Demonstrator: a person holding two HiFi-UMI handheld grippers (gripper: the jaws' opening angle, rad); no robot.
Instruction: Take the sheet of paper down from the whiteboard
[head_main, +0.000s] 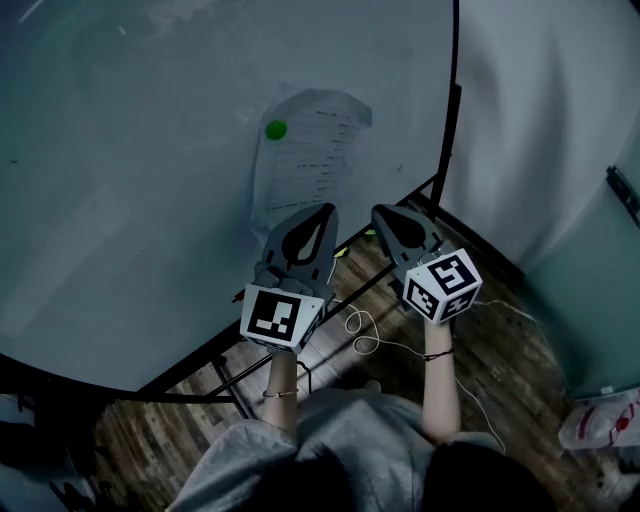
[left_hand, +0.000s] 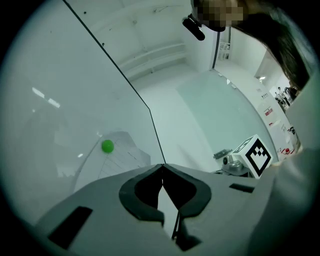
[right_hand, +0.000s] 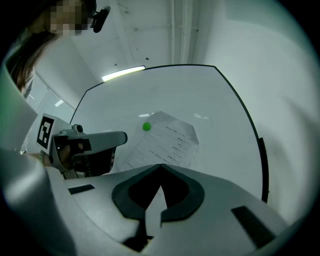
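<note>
The sheet of paper hangs on the whiteboard, pinned near its upper left corner by a round green magnet. The left hand-held gripper points up at the sheet's lower edge, jaws pressed together with nothing between them. The right hand-held gripper is just beside it, jaws likewise pressed together and empty. Whether either tip touches the paper cannot be told. Below, a white cable lies on the wooden floor.
</note>
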